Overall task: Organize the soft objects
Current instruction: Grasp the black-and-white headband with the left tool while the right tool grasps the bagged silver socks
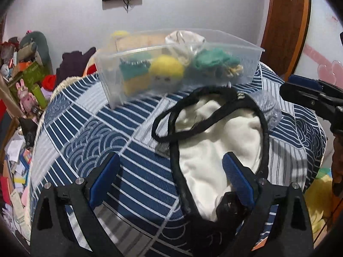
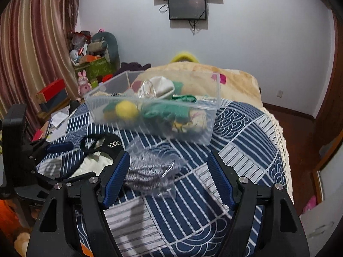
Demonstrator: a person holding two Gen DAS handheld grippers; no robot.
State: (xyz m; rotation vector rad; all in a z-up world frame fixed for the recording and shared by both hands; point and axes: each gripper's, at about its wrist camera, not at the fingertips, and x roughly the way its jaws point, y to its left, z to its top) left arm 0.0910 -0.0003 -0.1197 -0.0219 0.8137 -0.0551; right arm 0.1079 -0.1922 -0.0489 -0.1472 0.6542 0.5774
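A clear plastic bin (image 1: 178, 49) (image 2: 214, 111) stands on the blue patterned bed and holds a yellow plush (image 1: 166, 68), green knitted items (image 1: 212, 61) and a white pouch (image 2: 158, 88). A white cloth bag with black straps (image 1: 214, 141) (image 2: 94, 162) lies in front of it. A grey item in a clear plastic wrapper (image 2: 150, 171) (image 1: 269, 107) lies to its right. My left gripper (image 1: 171, 175) is open over the bag's left edge, one finger (image 1: 234, 177) above the white cloth. My right gripper (image 2: 169, 175) is open around the wrapped grey item.
The bed cover (image 2: 235, 128) has a crocheted edge on the right (image 2: 280, 141). A beige blanket (image 2: 235, 79) lies behind the bin. Clutter, boxes and toys (image 2: 92, 64) fill the left side by the curtain. A wooden door (image 1: 285, 21) is on the right.
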